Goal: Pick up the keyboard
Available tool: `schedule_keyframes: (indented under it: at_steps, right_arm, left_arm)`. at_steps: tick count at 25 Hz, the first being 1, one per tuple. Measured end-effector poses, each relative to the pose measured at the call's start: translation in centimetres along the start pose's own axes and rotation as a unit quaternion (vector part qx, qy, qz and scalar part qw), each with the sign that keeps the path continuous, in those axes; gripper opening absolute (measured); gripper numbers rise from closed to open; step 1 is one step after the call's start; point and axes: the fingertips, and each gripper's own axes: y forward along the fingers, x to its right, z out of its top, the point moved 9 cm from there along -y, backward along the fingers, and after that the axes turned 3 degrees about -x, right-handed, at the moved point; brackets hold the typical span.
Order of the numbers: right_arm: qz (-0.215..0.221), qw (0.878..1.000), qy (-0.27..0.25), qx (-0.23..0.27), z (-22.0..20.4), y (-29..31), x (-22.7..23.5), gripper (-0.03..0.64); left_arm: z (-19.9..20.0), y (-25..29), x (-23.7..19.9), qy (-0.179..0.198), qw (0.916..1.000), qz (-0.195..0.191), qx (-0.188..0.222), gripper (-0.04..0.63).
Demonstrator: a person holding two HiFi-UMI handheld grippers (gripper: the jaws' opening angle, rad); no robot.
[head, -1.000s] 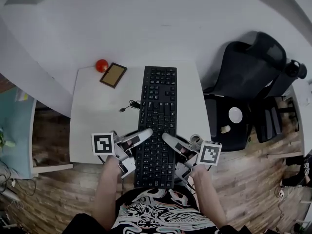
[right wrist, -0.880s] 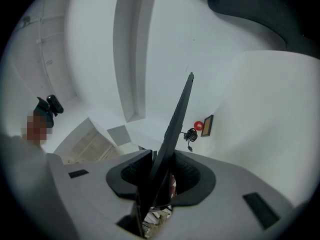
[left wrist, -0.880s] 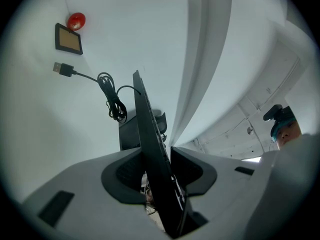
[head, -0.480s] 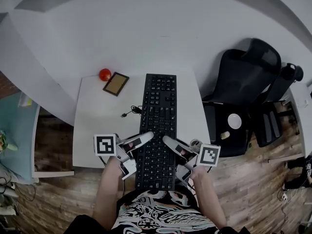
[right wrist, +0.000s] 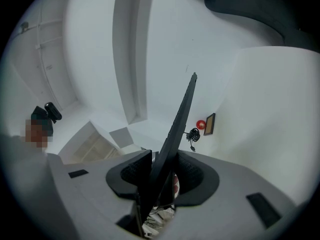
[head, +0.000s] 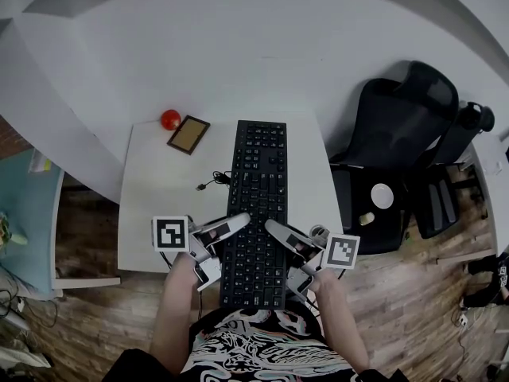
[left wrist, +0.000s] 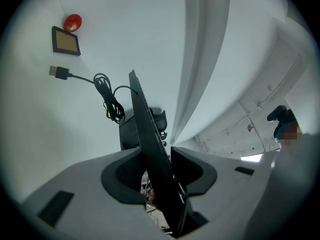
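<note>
Pretty plain room tbh: white wall (head: 238, 46) curving round the back, a small white table (head: 151, 213) set close to it, worn wood-plank floor (head: 398, 309) underneath, and a black office chair (head: 398, 110) parked just right of the table. Lighting's flat and even.

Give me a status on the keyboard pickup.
Done: left tool and right tool each clamp a long edge of the keyboard. In hand: the grip, near the end overhanging the table. Left: lifting it clear; whether it has left the table can't be told.
</note>
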Motion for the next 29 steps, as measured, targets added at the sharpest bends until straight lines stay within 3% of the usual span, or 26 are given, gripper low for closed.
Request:
schedule_keyframes:
  at_steps: [20, 29]
  right_arm:
    - [-0.003, 1.000, -0.004, 0.001, 0.03, -0.16, 0.18, 0.141]
    - [-0.011, 1.000, -0.007, -0.001, 0.30, -0.19, 0.48, 0.141]
  left_arm:
    - [0.04, 0.38, 0.03, 0.011, 0.9999, 0.000, 0.001, 0.152]
    - [0.04, 0.30, -0.75, 0.007, 0.9998, 0.020, -0.002, 0.152]
